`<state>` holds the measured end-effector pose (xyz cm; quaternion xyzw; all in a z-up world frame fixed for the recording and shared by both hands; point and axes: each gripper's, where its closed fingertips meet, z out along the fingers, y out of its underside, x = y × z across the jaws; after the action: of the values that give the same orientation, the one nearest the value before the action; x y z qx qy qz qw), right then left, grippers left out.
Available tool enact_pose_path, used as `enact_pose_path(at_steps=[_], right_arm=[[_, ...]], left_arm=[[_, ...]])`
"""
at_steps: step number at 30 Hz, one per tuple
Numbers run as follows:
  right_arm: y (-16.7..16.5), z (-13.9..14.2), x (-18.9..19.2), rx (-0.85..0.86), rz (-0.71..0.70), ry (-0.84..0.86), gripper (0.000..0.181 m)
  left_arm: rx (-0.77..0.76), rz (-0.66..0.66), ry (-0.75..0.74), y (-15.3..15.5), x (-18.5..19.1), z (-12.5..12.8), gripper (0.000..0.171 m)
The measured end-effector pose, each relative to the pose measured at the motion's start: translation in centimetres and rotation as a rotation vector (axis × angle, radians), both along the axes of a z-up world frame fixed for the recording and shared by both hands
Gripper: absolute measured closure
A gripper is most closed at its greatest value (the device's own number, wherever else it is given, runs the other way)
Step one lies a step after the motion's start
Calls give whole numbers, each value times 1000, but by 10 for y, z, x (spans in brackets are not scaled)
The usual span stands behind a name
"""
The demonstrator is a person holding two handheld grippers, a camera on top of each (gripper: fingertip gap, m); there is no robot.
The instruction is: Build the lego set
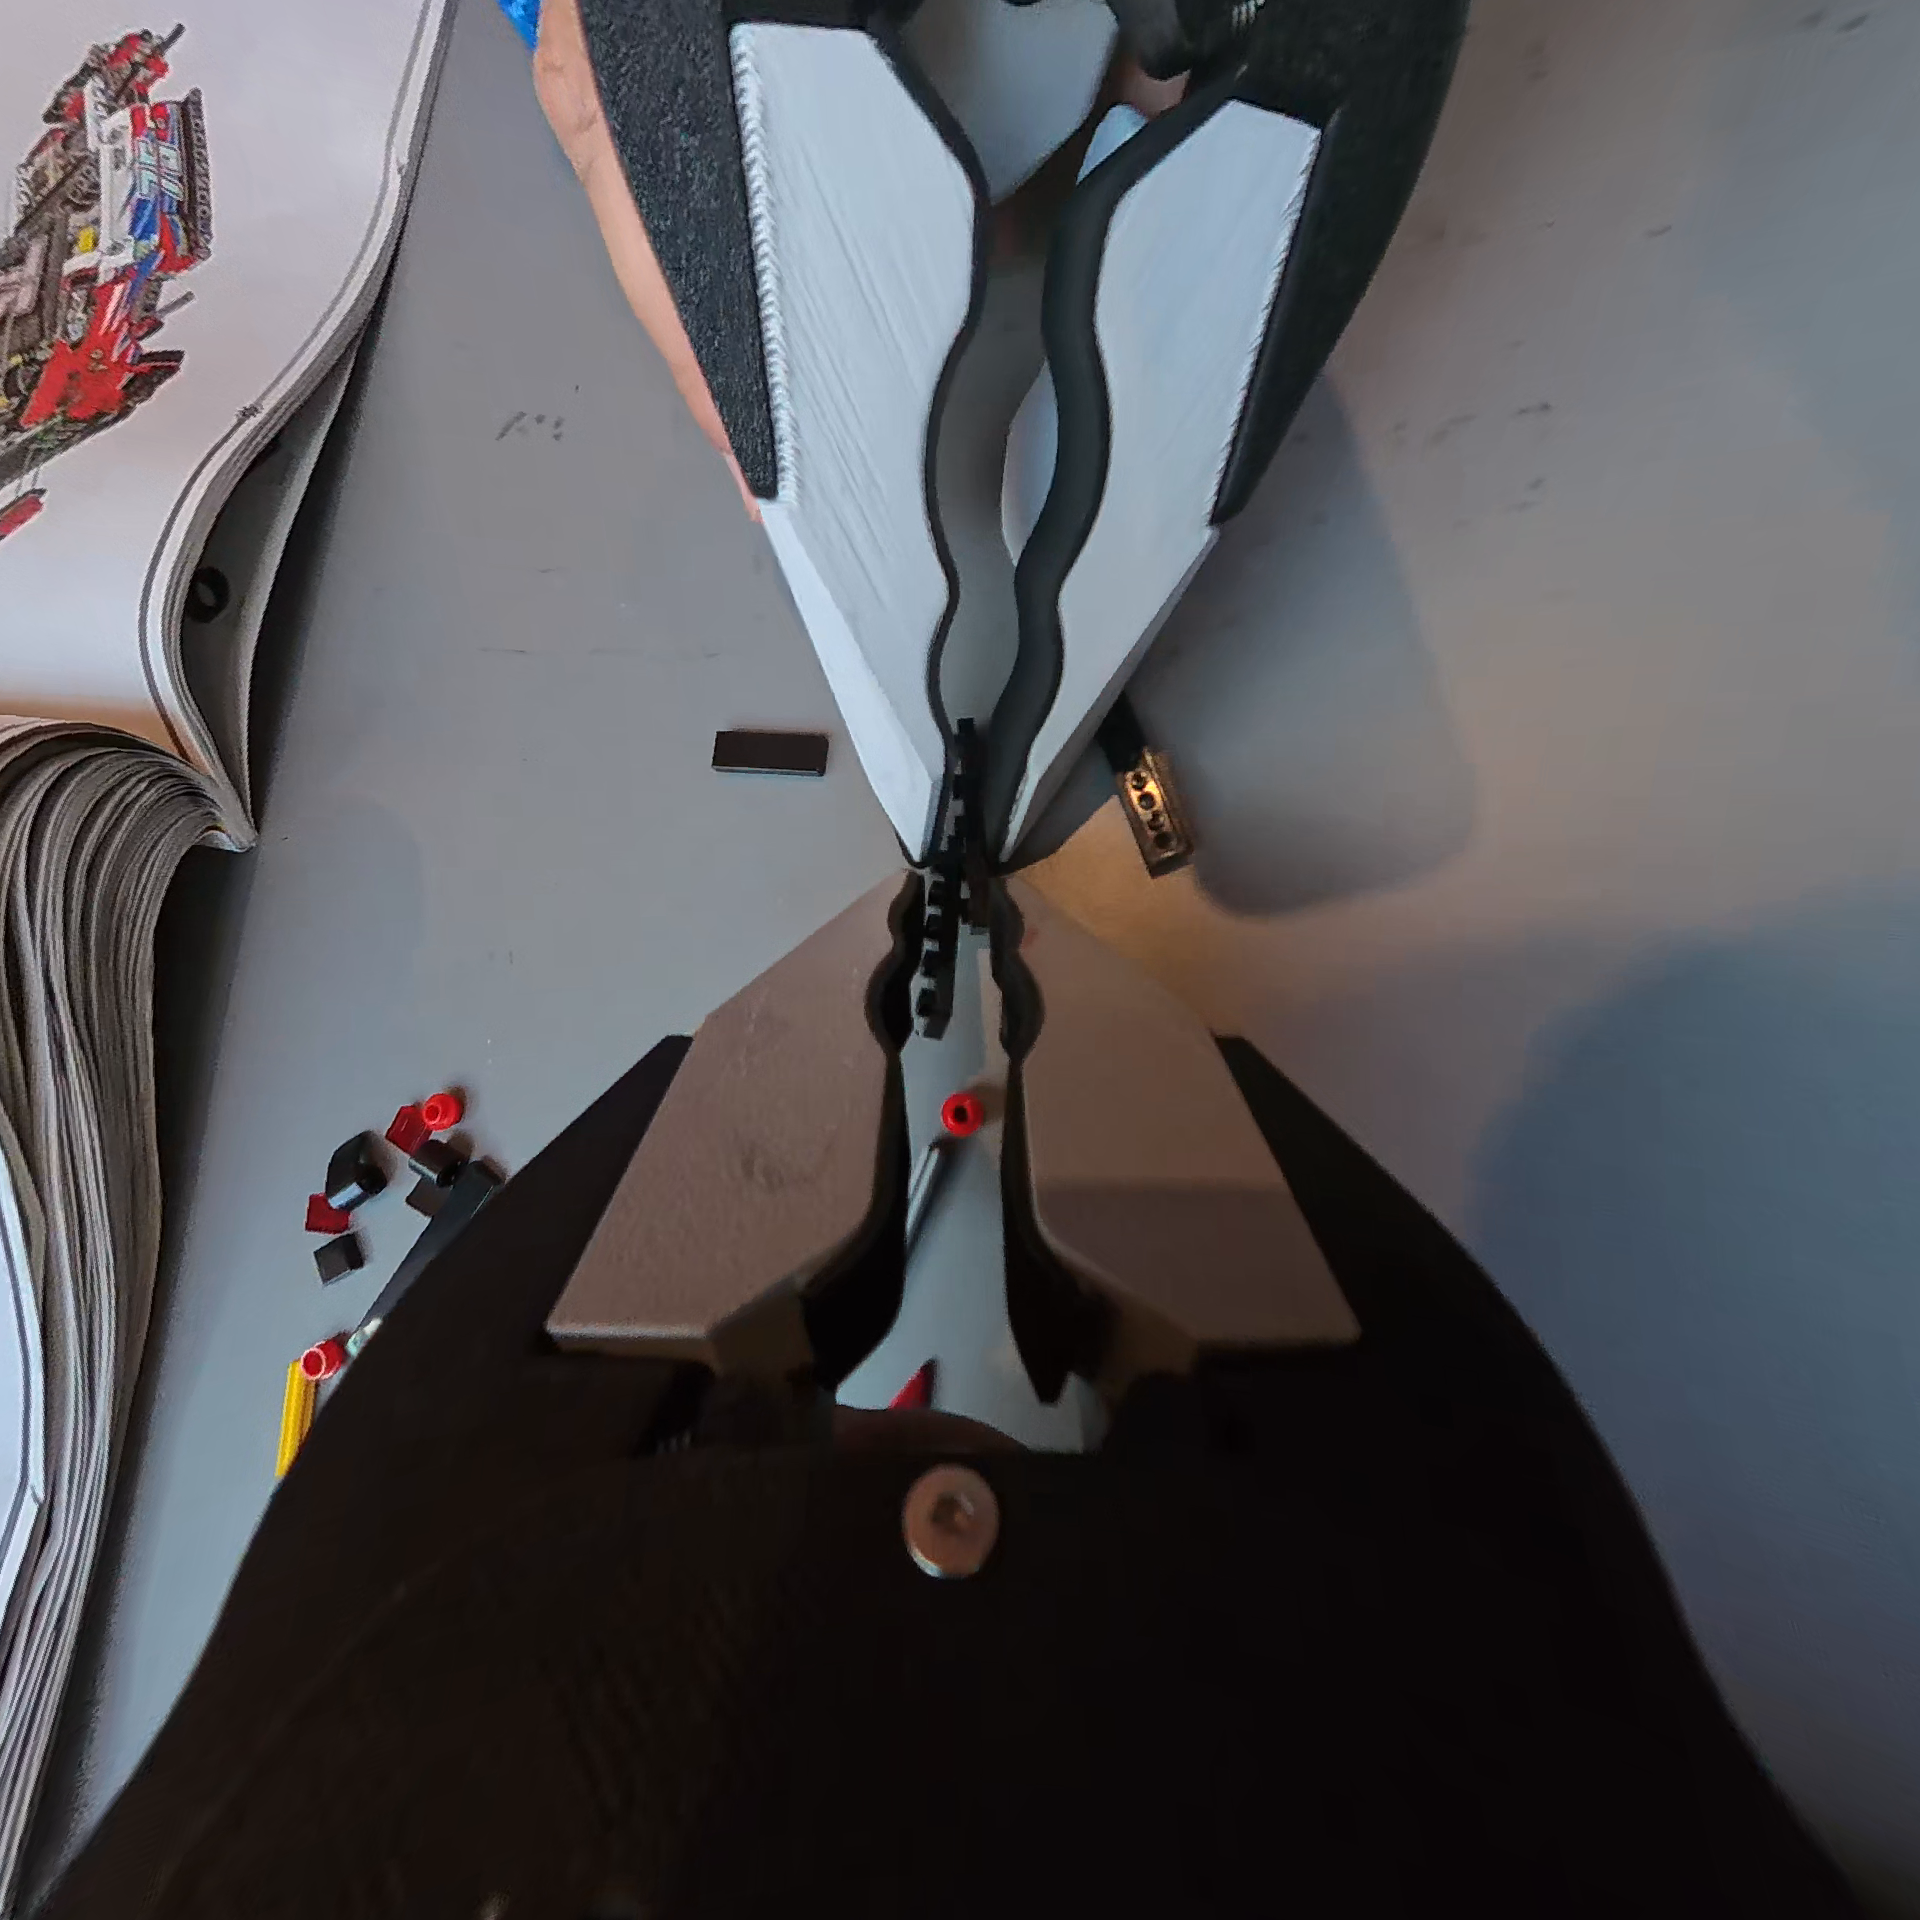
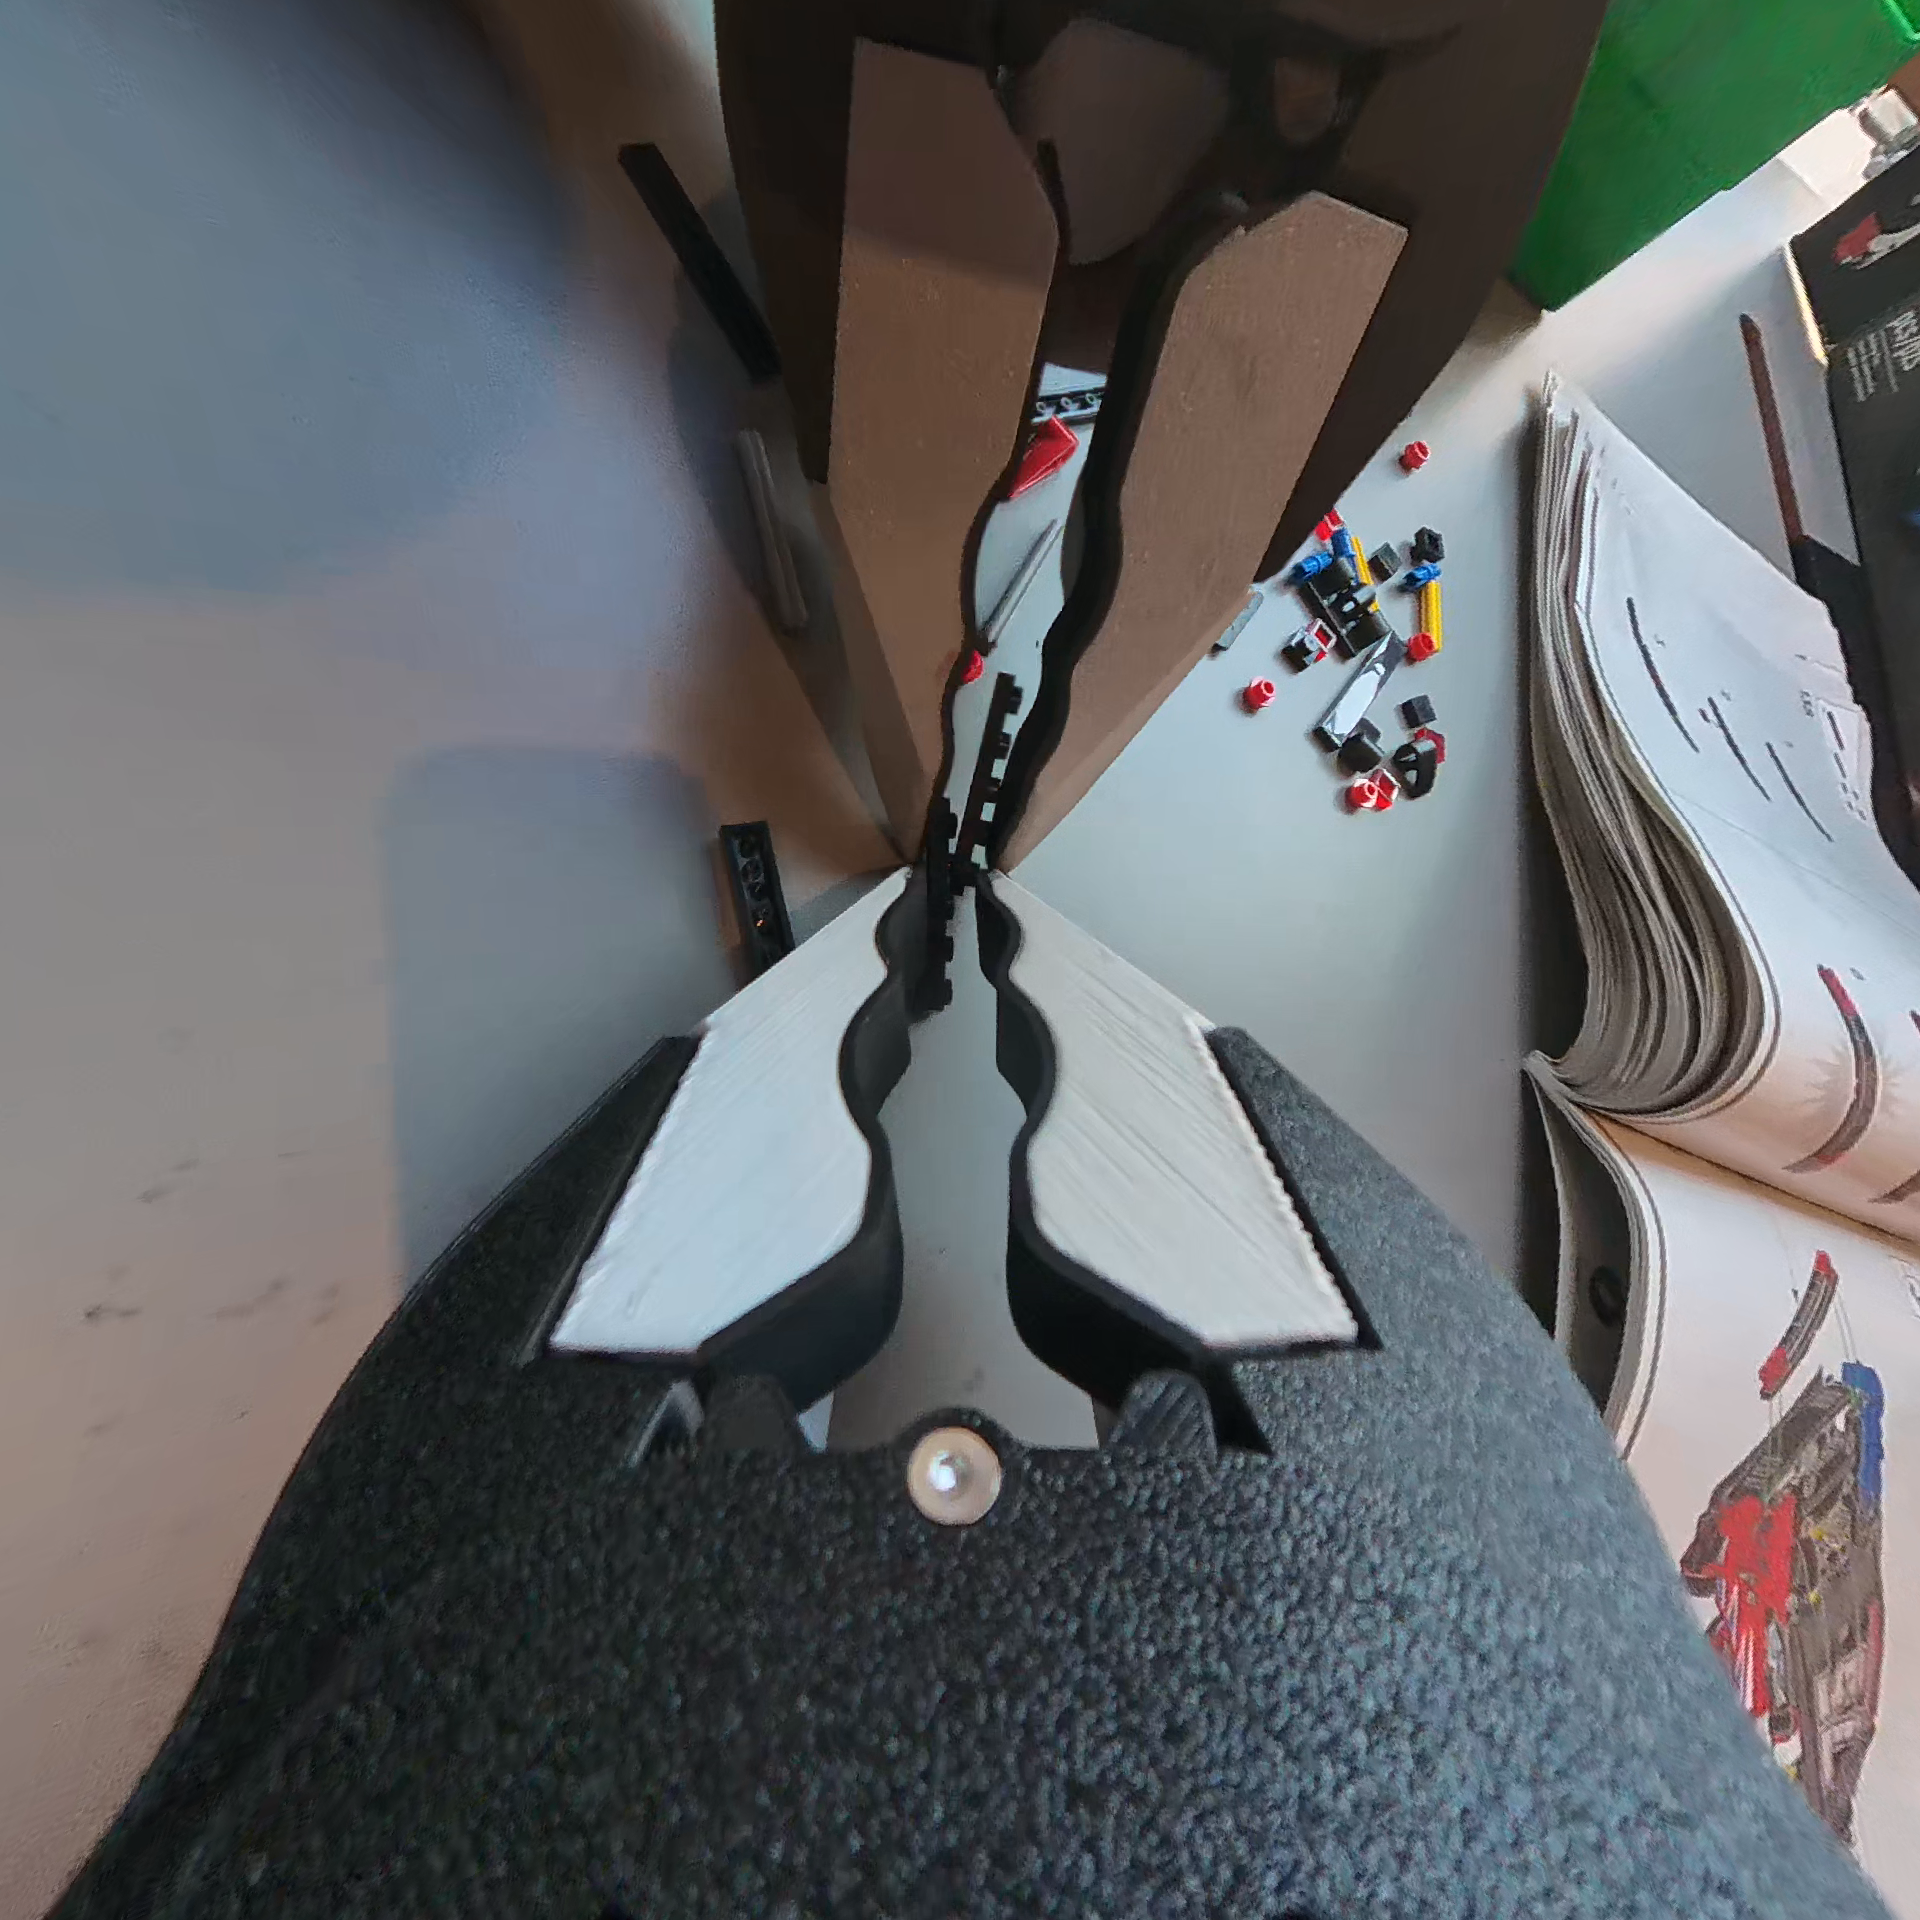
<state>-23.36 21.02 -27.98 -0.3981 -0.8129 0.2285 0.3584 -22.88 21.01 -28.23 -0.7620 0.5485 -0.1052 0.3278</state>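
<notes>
Grey tabletop [image 1: 582, 935], open instruction booklet [image 1: 94, 312] at edge. Beside booklet, left gripper [image 1: 951, 914] and right gripper [image 2: 951, 914] each pinch thin black studded plate [image 1: 961, 831], tip to tip. Align studs squarely, press evenly.

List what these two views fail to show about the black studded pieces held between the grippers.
- Left wrist view: the far end of the black studded plates is hidden between the right gripper fingers.
- Right wrist view: the plates overlap edge-on; whether their studs are fully pressed together cannot be told.
- Either view: the stud count is too small and dark to read.
- Left gripper pads cover the contact area.
</notes>
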Motion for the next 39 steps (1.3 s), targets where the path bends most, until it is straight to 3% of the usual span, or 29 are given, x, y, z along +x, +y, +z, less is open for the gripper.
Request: enact_pose_path(at_steps=[11, 20, 24, 27, 32, 39], right_arm=[[2, 0, 1, -56, -2, 4, 174], [8, 0, 5, -41, -15, -18, 174], [8, 0, 5, -24, -15, -22, 174], [8, -1, 6, -38, -21, -35, 174], [8, -1, 6, -58, -18, -43, 174], [8, -1, 6, -67, -26, -28, 174]], left_arm=[[35, -29, -26, 0, -3, 0, 165], [146, -60, -23, 5, -9, 7, 155], [168, -76, -23, 5, -4, 8, 157], [180, -85, -23, 6, -4, 7, 170], [107, -53, -55, 6, -9, 0, 170], [118, -70, -68, 3, -4, 8, 157]])
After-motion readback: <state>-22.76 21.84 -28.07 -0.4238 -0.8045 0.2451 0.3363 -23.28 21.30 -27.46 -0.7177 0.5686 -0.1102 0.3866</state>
